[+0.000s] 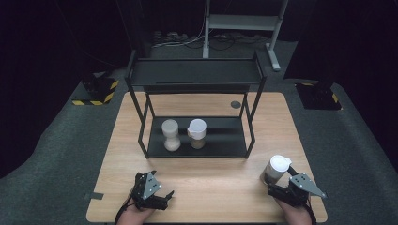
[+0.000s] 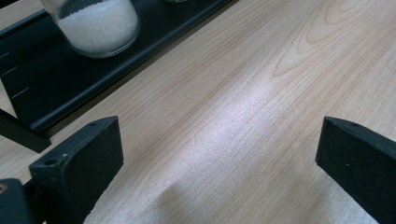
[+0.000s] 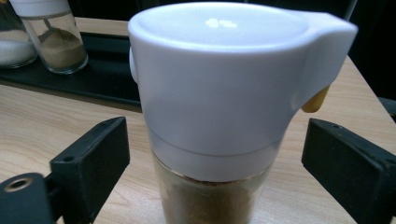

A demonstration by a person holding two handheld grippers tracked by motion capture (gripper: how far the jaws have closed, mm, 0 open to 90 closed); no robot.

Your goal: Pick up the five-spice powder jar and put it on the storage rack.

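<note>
Jaws stood wide on the right gripper (image 3: pixel 215 177), flanking the brown spice jar (image 3: pixel 219 116) at the table's (image 1: pixel 211 187) near right edge; squeezing the glass below the lid looked wisest. Left gripper (image 1: pixel 162 197) rested open, empty.

Beyond my right claw (image 1: pixel 280 186), a black two-tier rack (image 1: pixel 197 75) stands mid-worktop (image 1: pixel 206 187). On its lower shelf (image 1: pixel 225 140), a jar of white grains (image 1: pixel 170 135) sits just beside a white-capped jar of brown powder (image 1: pixel 197 133), both upright, well apart from my left claw (image 1: pixel 164 197).
</note>
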